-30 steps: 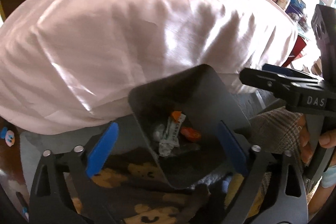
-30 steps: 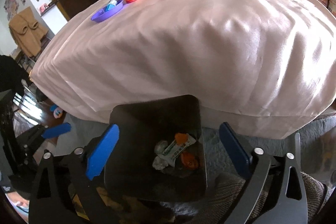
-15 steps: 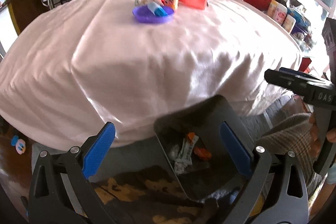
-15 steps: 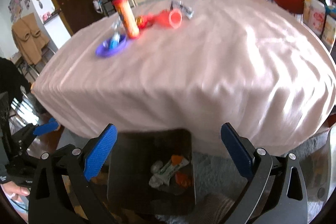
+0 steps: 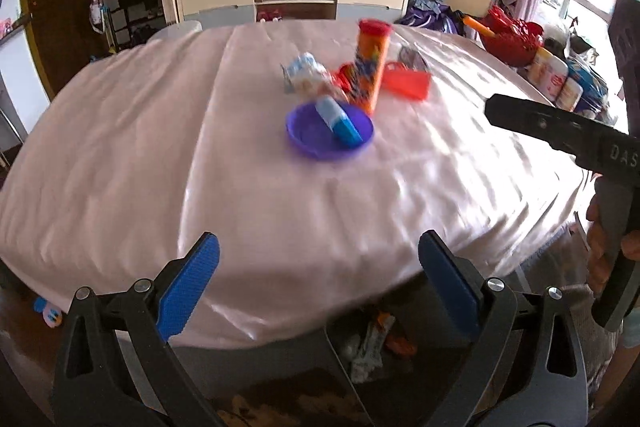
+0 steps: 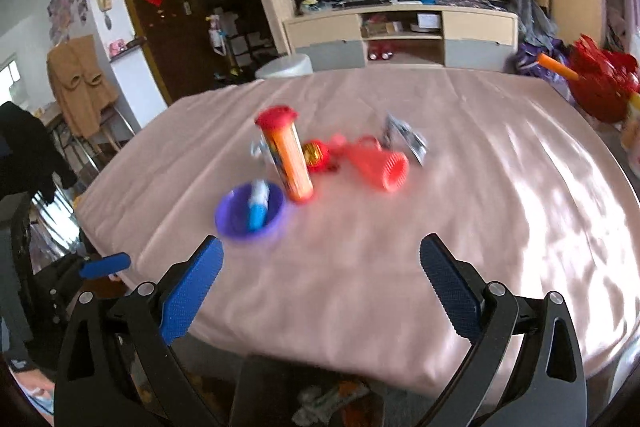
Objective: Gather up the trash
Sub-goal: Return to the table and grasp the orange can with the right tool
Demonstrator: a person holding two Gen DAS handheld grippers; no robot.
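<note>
A: How are the two claws found, taken from left to right?

B: The left claw (image 5: pixel 318 263) is seen spread wide with nothing between its blue pads, held low at the near edge of the table (image 5: pixel 120 155). The right claw (image 6: pixel 322 265) is likewise gaping and empty, a little further in over the cloth.

A: And where is the trash placed relative to them?

B: A cluster is laid out ahead of both claws, well apart from either. From the left claw it is found straight ahead and slightly to the right; from the right claw, ahead and slightly to the left. A purple bowl (image 6: pixel 240 223) with a blue and white wrapper (image 6: pixel 256 207) in it is nearest. Just behind it an orange tube (image 6: pixel 288 159) with a red lid is stood upright, its long axis tilted a little. Further right a red ribbed cup (image 6: pixel 380 167) is laid on its side, mouth turned towards the right claw, with a crumpled silver wrapper (image 6: pixel 406 141) beyond.

A: Which claw is judged nearer?

B: Little difference can be told; the right claw is judged slightly closer. A forward reach would be called for.

A: And the bin?

B: A dark bin (image 5: pixel 400 379) holding wrappers is seen below the table edge, under both claws
</note>
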